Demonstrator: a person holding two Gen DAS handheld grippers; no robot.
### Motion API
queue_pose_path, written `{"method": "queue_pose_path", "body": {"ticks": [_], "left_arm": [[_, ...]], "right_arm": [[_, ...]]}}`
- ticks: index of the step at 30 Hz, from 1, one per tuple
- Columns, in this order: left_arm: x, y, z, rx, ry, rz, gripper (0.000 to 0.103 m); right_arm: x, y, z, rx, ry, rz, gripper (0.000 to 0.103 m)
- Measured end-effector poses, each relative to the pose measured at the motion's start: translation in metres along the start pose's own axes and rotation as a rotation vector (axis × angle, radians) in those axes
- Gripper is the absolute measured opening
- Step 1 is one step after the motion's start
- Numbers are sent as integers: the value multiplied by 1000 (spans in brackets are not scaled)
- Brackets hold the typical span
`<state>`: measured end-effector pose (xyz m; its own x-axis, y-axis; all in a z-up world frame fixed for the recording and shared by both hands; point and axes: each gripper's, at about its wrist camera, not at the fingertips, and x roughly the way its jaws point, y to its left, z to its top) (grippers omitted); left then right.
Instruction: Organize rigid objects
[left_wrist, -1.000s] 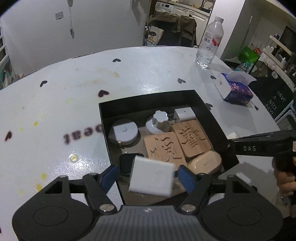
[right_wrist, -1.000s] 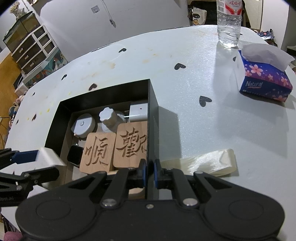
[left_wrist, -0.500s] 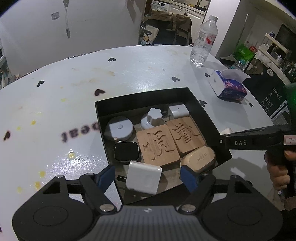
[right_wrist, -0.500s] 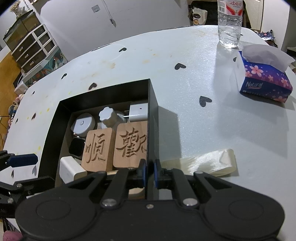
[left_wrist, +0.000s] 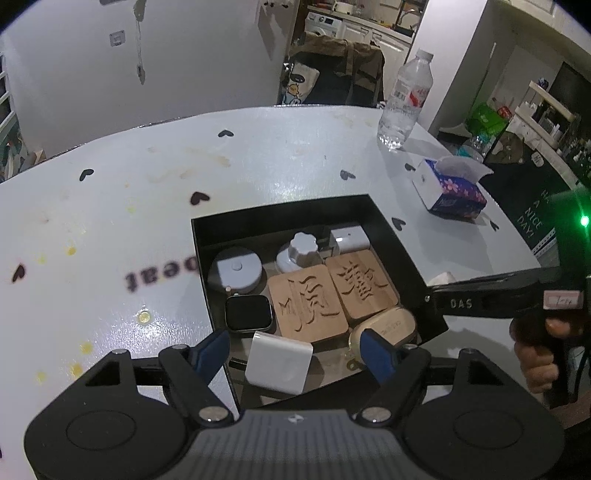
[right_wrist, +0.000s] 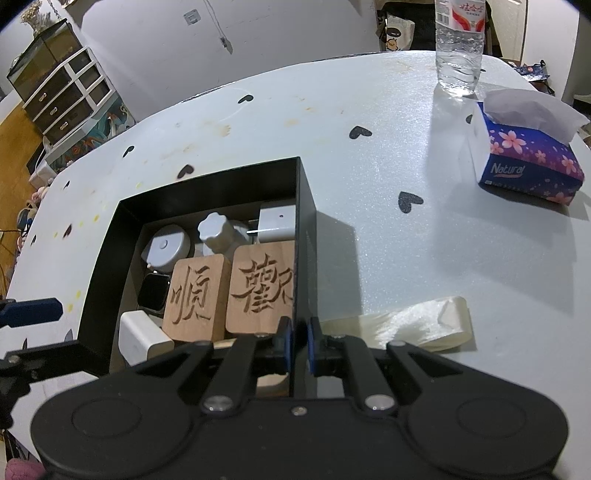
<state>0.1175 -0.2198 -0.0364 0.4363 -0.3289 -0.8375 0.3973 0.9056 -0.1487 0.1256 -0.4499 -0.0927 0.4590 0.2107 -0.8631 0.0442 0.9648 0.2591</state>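
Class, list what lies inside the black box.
Inside the black box: two carved wooden blocks, smartwatch, white charger, round white device, knob, plug adapter, tan case. Beneath them is hidden.

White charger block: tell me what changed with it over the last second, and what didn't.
The white charger block left the open left gripper and dropped into the black box, landing at its near end. The right gripper stayed clamped on the box wall; other contents unchanged.
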Motion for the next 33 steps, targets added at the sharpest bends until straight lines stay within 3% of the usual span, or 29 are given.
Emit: {"method": "queue_pose_path", "body": {"ticks": [5,10,12,13,22,30,33], "left_arm": [[-9,-3,0,-25,-41,-3,90],[-17,-7,-2,-39,-73,9,93],[-18,-6,-3,-48,-79,12,93],[-20,-5,-4,-51,-84,16,93],[-44,3,0,-67,-194,65,93],[-63,3,-9,-74,-294,89,97],[-68,1,-17,-87,-325,95,99]], "right_arm": [[0,0,0,0,0,0,9],[0,0,0,-5,-1,-1,9],[0,-1,0,0,-3,-1,12],[-2,-1,0,2,-10,-11,19],[-64,13,2,-42,-210,-1,23],[-117,25,-17,-73,-387,-12,30],[-128,26,-28,-85,-436,-22,40]]}}
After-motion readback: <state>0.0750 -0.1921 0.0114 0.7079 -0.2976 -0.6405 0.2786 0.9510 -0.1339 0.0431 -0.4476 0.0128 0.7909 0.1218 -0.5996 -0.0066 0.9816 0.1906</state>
